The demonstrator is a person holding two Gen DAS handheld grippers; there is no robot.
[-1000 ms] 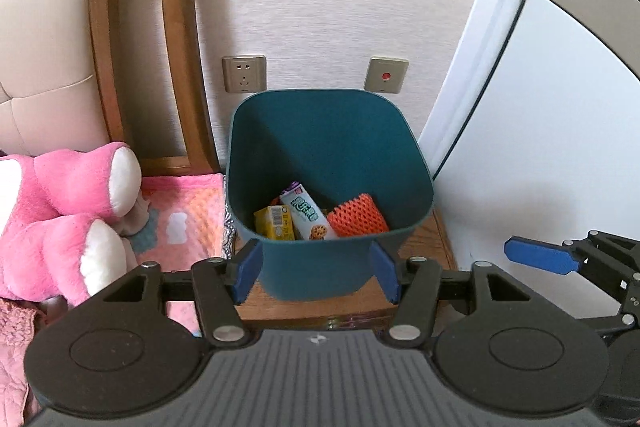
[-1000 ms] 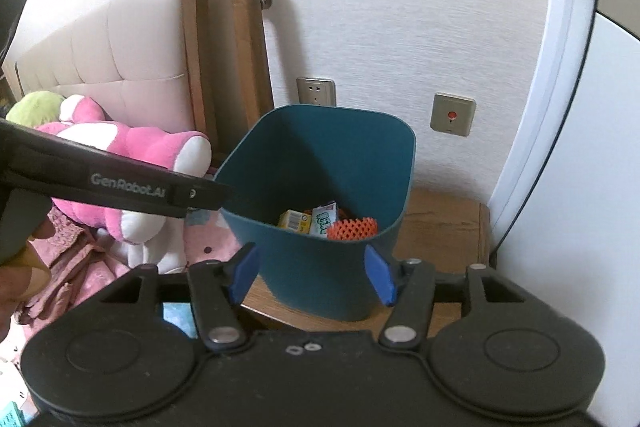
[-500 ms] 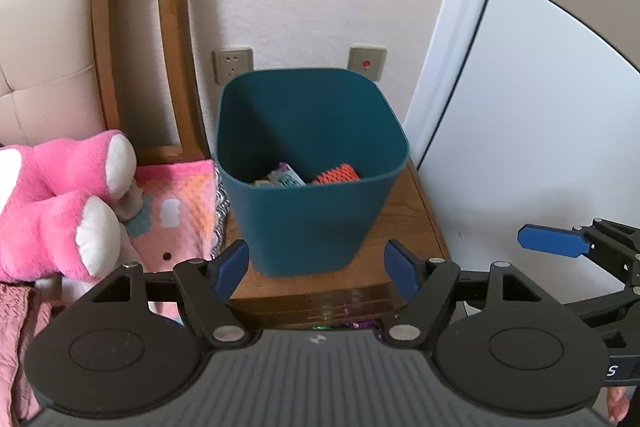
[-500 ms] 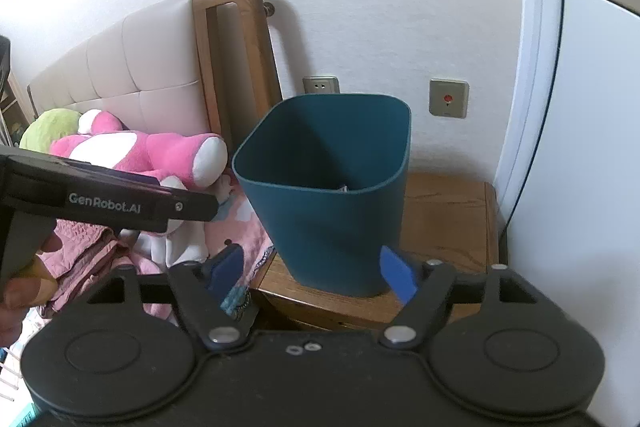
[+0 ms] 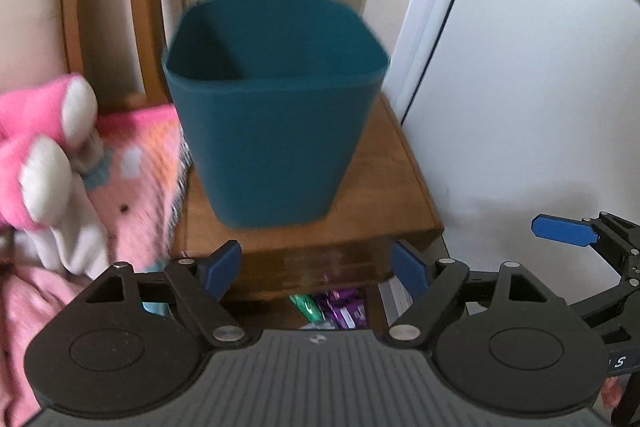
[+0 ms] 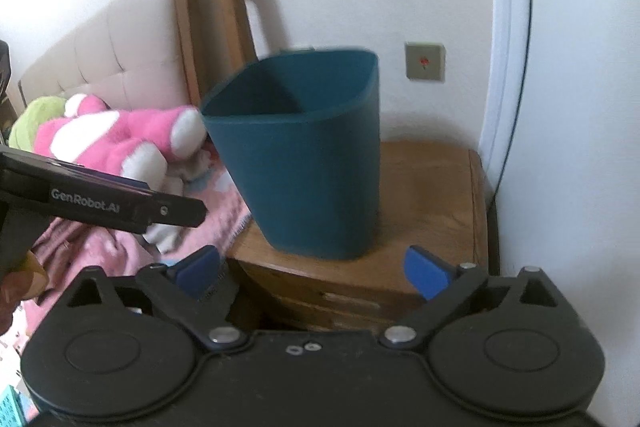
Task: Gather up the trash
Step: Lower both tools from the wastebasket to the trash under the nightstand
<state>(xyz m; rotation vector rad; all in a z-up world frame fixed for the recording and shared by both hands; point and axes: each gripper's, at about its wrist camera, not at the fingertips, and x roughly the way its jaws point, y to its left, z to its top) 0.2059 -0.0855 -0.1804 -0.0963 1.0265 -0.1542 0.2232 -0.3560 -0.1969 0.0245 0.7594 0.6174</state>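
Both hand-held grippers had pulled back and dropped lower over the last second, so the dark teal square plastic bin (image 5: pixel 276 115) that once showed its contents from above now showed only its outer wall and rim. A second ago a yellow carton, a white wrapper and an orange net lay visible at its bottom; from this lower angle none of that could be seen. The bin stood upright on the brown wooden bedside surface (image 5: pixel 384 179), near the far wall, with the pink plush toy (image 6: pixel 116 139) on the bed to its left.

The left hand-held gripper (image 5: pixel 316 263) had its blue fingers spread wide and held nothing. The right hand-held gripper (image 6: pixel 316 267) was likewise released and empty, its fingers apart below the bin.

With both empty and retreating, the drop into the bin looked finished. Purple and green wrappers (image 5: pixel 336 307) lay in the open shelf under the surface, possibly the next trash to collect.
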